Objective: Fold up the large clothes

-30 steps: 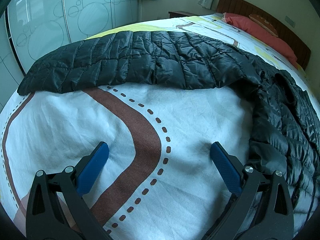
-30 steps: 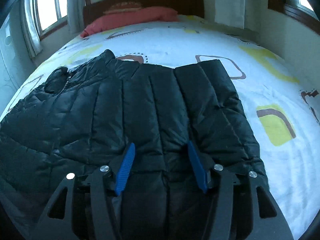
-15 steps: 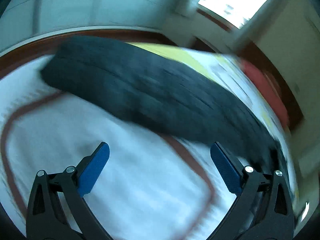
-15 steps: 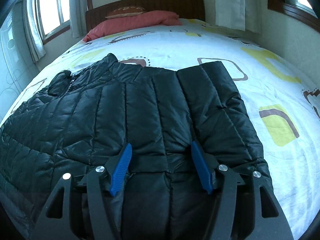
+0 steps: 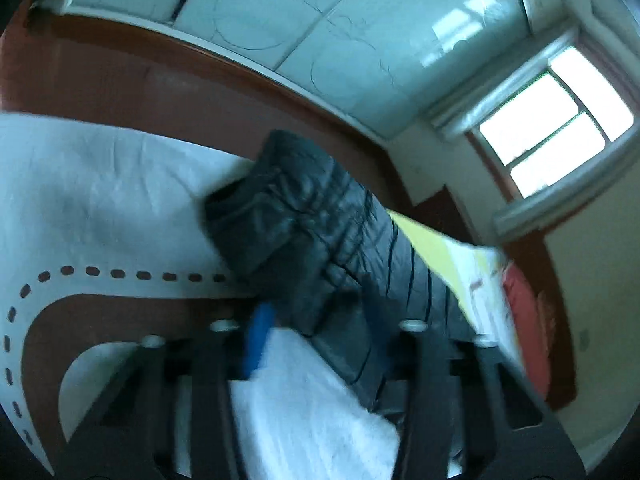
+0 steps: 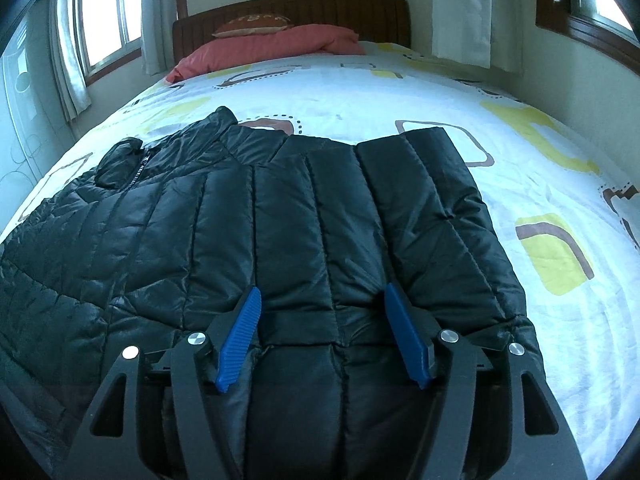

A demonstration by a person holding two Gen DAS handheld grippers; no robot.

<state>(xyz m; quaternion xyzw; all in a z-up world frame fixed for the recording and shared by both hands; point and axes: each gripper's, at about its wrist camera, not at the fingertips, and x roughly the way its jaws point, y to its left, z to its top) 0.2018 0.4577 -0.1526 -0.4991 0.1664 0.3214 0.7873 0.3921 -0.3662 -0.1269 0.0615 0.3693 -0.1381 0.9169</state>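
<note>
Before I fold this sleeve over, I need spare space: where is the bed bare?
Bare sheet lies between the black quilted puffer jacket and the salmon-pink pillow, and along the white patterned bedsheet beside the jacket's folded edge. Crowded: the near side, where the jacket reaches under the right claw.

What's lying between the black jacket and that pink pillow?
Only bare patterned bedsheet lies between the black jacket and the pink pillow, seen in the right wrist view.

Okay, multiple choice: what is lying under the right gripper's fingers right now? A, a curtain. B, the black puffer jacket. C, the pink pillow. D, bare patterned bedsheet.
B: in the right wrist view the right gripper sits open over the black puffer jacket, with the pink pillow far off at the headboard.
</note>
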